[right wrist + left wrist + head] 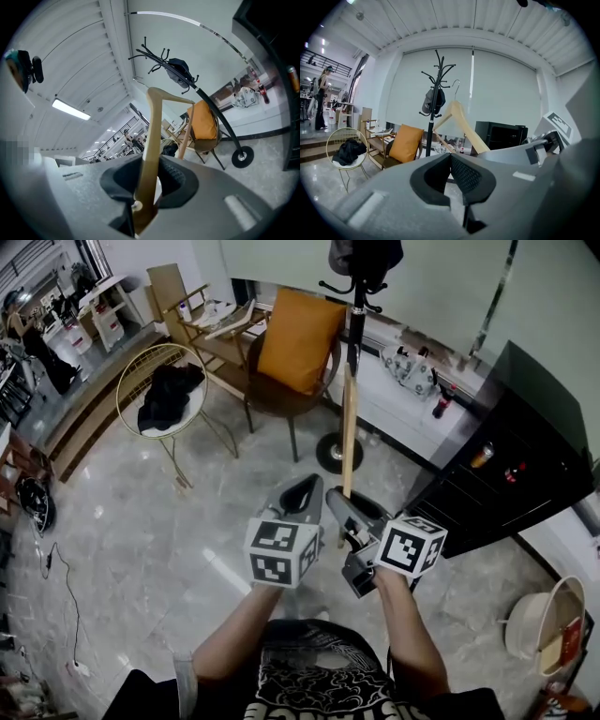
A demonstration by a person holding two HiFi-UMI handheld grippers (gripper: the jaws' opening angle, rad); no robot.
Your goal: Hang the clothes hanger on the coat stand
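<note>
The black coat stand (356,324) rises from a round base straight ahead, with a dark bag (366,254) on its top hooks. It also shows as the coat stand (431,126) and coat stand (206,101) in the gripper views. My right gripper (339,502) is shut on the lower end of one arm of a wooden clothes hanger (348,427), which points up toward the stand's pole. The hanger (152,140) runs up from between the right gripper's (149,164) pads. In the left gripper view the hanger (461,123) sits beside the stand with its metal hook (457,84) free. My left gripper (314,486), seen too as the gripper (450,157), is shut on nothing.
A chair with an orange cushion (295,343) stands left of the stand's base. A round gold wire chair (169,395) holding dark clothes is further left. A black cabinet (506,456) is on the right, and a white bucket (539,624) at lower right. A person (321,103) stands far off.
</note>
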